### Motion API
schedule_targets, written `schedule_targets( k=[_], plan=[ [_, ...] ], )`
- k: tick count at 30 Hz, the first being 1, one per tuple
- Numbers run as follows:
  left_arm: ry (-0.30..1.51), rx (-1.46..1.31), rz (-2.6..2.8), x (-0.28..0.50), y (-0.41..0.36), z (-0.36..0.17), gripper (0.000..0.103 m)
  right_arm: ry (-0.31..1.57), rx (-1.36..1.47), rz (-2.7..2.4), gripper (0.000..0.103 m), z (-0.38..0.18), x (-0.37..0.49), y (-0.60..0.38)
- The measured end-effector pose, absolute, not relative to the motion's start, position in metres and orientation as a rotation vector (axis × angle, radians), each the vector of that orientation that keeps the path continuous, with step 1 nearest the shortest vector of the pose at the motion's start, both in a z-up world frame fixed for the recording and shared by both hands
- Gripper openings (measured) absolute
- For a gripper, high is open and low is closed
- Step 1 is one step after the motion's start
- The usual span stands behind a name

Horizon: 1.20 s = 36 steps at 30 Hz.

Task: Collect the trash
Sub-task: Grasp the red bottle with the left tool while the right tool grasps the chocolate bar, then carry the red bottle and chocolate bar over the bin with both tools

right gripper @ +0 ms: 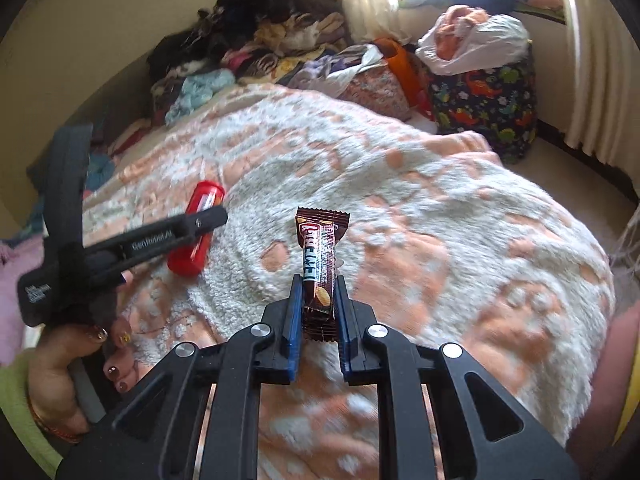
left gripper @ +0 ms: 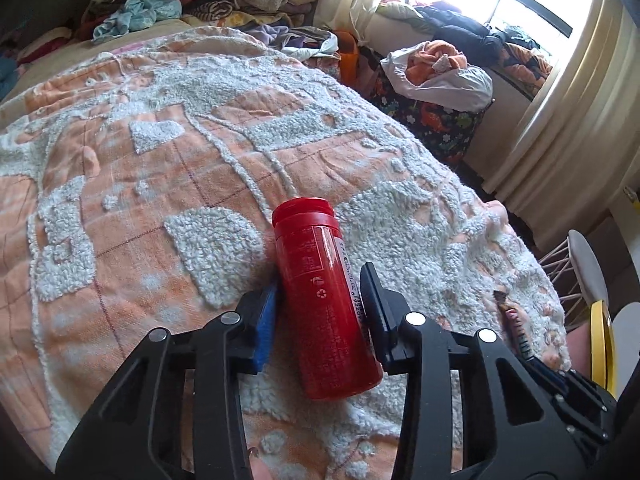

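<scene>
A red plastic bottle lies on the orange-and-white bedspread. My left gripper straddles it with a finger on each side; the fingers look close to or touching its sides. The bottle also shows in the right wrist view, partly behind the left gripper. My right gripper is shut on a brown snack wrapper and holds it upright above the bedspread. The wrapper and right gripper show at the right edge of the left wrist view.
Piles of clothes lie at the bed's far end. A dinosaur-print bag with a white bag of clothes stands beyond the bed by the curtain. A white and yellow chair is at right.
</scene>
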<state>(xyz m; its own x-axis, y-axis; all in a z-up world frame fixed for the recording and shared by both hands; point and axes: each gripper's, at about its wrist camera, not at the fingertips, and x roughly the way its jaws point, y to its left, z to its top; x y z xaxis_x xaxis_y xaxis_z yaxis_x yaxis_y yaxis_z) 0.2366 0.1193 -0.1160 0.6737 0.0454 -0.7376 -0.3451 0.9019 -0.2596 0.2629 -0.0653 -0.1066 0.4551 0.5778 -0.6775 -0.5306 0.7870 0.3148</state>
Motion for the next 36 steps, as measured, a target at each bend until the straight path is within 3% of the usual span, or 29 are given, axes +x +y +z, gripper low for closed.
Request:
schedule_targets(
  k=[19, 36],
  plan=[
    [0.788, -0.31, -0.101, 0.24, -0.009, -0.078, 0.027, 0.716, 0.248, 0.45, 0.015, -0.064, 0.236, -0.21],
    [0.759, -0.183, -0.342, 0.237, -0.118, -0.05, 0.027, 0.675, 0.38, 0.252, 0.015, -0.064, 0.215, -0.318]
  ],
)
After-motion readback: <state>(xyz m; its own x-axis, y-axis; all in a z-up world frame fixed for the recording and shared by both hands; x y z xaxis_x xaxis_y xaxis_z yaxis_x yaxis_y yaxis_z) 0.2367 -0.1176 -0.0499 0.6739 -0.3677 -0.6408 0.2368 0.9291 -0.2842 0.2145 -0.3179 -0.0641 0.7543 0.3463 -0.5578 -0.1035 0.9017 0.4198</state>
